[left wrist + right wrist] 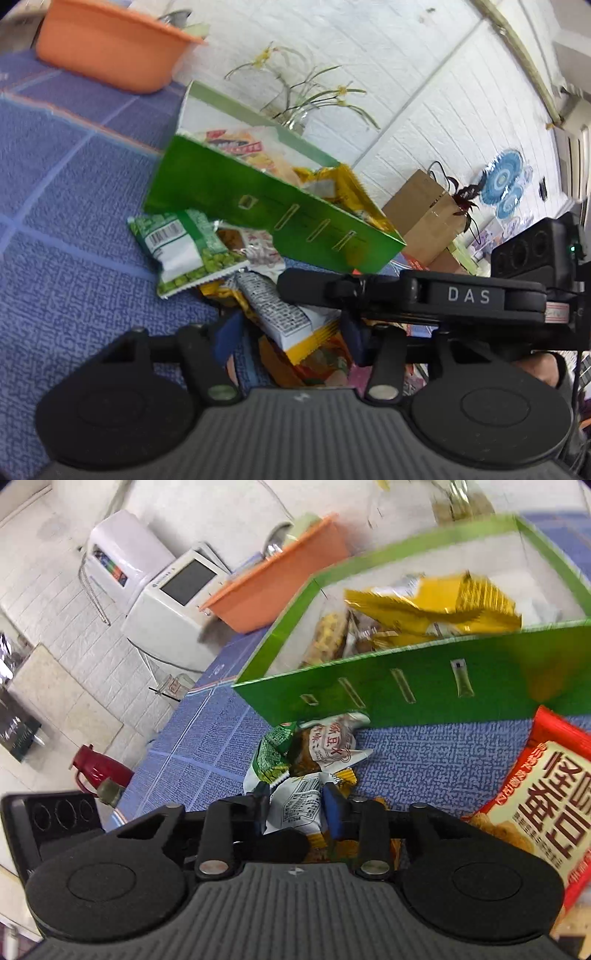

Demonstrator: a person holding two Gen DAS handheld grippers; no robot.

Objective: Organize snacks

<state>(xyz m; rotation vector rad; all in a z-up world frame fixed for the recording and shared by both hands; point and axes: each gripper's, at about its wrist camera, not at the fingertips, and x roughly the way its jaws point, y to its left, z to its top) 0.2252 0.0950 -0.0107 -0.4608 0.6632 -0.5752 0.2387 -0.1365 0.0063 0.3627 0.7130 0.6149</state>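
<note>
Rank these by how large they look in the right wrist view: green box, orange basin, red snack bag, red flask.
1. green box
2. red snack bag, though it lies nearest the camera and runs past the frame edge, so its look is inflated
3. orange basin
4. red flask

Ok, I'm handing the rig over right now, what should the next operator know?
Right gripper: jaws closed on the white barcode packet in the loose pile.
Left gripper: jaws straddle that pile; grip unclear.
Green box: on the blue cloth, already holds yellow packets and others.
To do: green pea packet, red packet and the rest of the pile are outside the box.
</note>
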